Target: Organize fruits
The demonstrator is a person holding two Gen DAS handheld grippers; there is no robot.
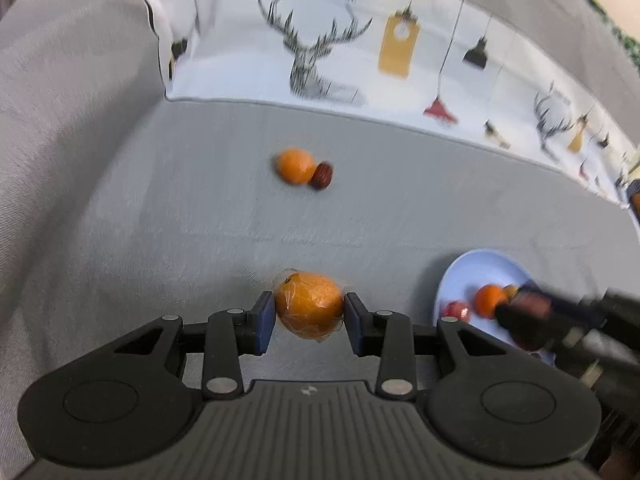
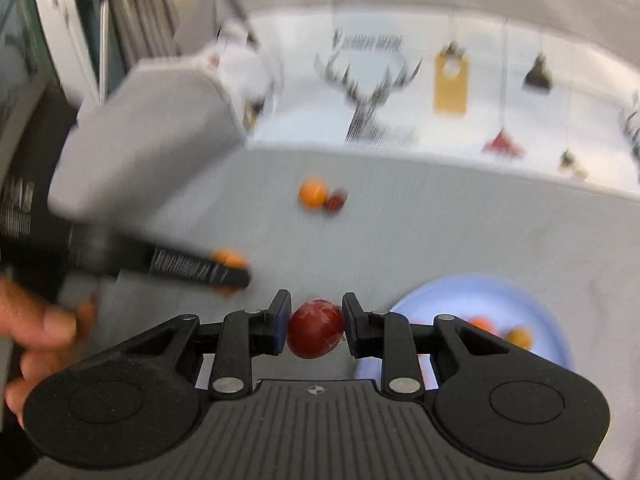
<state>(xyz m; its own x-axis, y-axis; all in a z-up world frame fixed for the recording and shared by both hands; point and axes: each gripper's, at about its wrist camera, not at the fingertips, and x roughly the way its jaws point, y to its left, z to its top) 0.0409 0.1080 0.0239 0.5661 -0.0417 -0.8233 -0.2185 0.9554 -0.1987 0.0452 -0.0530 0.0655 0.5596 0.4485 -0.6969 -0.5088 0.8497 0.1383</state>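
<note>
Loose orange (image 1: 295, 165) touching dark red fruit (image 1: 322, 175)

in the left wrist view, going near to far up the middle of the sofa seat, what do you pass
left gripper shut on the wrapped orange → loose orange with a small dark red fruit touching it → printed cushion

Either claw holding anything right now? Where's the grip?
Left claw pinches a wrapped orange across its sides; right claw pinches a wrapped red fruit likewise.
</note>
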